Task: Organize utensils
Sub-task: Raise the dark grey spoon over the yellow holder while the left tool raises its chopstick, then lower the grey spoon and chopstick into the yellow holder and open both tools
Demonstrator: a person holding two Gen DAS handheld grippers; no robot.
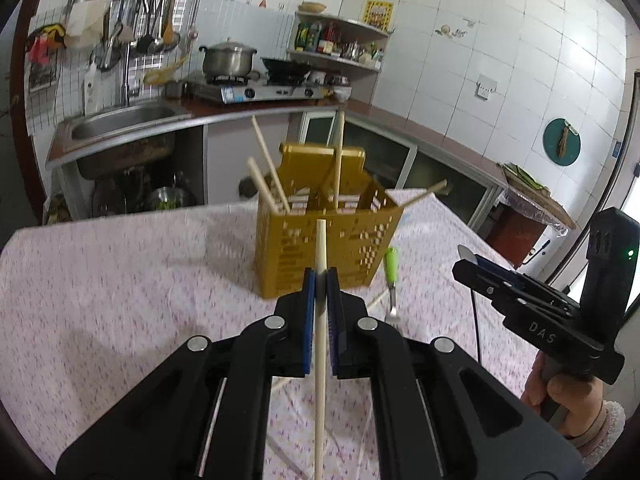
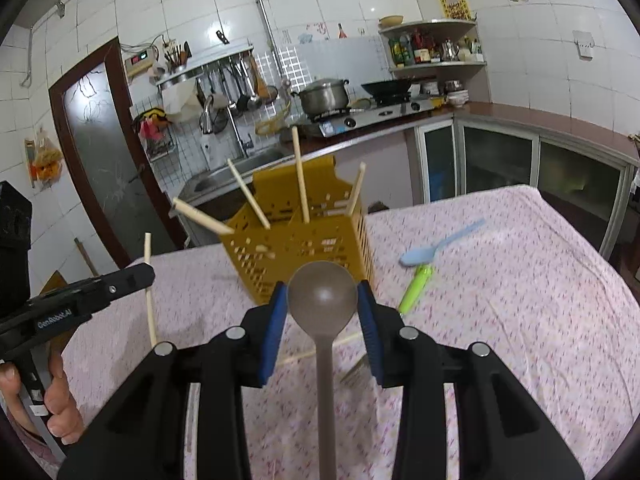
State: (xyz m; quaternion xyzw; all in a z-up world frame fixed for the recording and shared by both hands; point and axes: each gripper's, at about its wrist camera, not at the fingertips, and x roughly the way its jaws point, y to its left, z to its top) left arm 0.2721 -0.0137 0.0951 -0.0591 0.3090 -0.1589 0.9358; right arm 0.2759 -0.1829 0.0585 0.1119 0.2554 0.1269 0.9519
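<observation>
You're clamping left gripper [image 1: 321, 280] on a chopstick [image 1: 320, 340] mid-shaft, light & stiff; right gripper [image 2: 322, 300] is pinching spoon [image 2: 322, 300] by its slippery bowl, basket [image 2: 304, 256] just ahead.

A yellow perforated utensil holder [image 2: 304, 256] stands upright at mid-frame, four pale chopsticks [image 2: 301, 176] leaning in its compartments. One chopstick [image 1: 320, 320] is held near-vertical, a brown spoon [image 2: 322, 294] bowl-up. A blue spoon [image 2: 436, 246] and green-handled fork [image 2: 416, 286] lie right of centre.
</observation>
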